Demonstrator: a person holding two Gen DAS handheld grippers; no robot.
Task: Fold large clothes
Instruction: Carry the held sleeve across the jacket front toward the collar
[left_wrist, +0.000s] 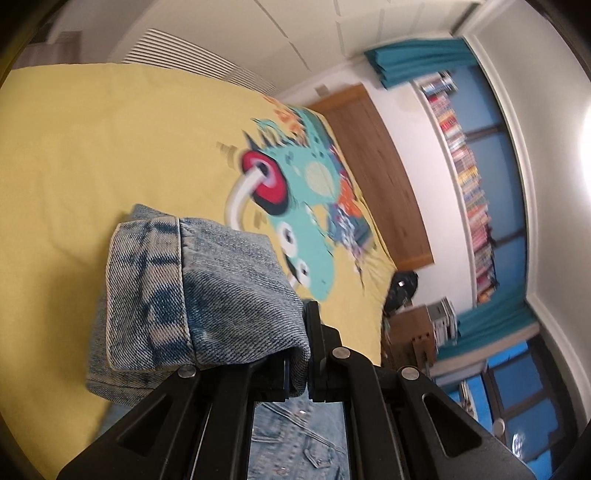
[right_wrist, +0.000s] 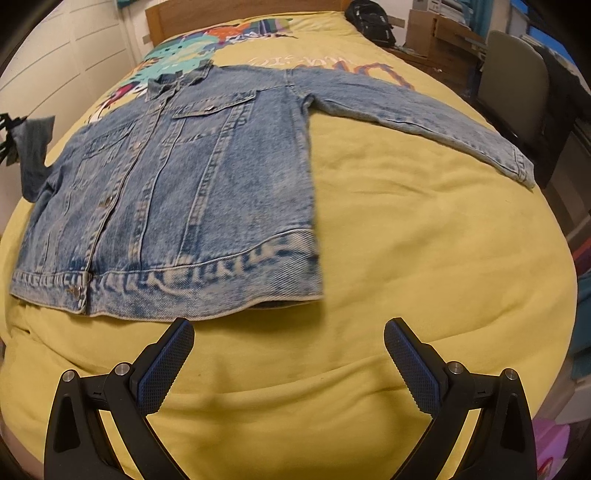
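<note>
We see even, warm indoor light on both views, with no hard shadows on the yellow duvet (right_wrist: 406, 258). Strong fisheye bending curves the room's edges, and dark vignetting rims each frame. In the left wrist view, motion blur smears the cartoon print (left_wrist: 295, 206) and the bookshelf (left_wrist: 469, 177) beyond the left tongs (left_wrist: 308, 354); a pale glare sits at the far right edge. The denim jacket (right_wrist: 192, 177) ahead of the right tongs (right_wrist: 288, 354) is fairly sharp.

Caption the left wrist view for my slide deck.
Left gripper shut on the denim jacket's sleeve cuff, above the yellow bedspread.
</note>
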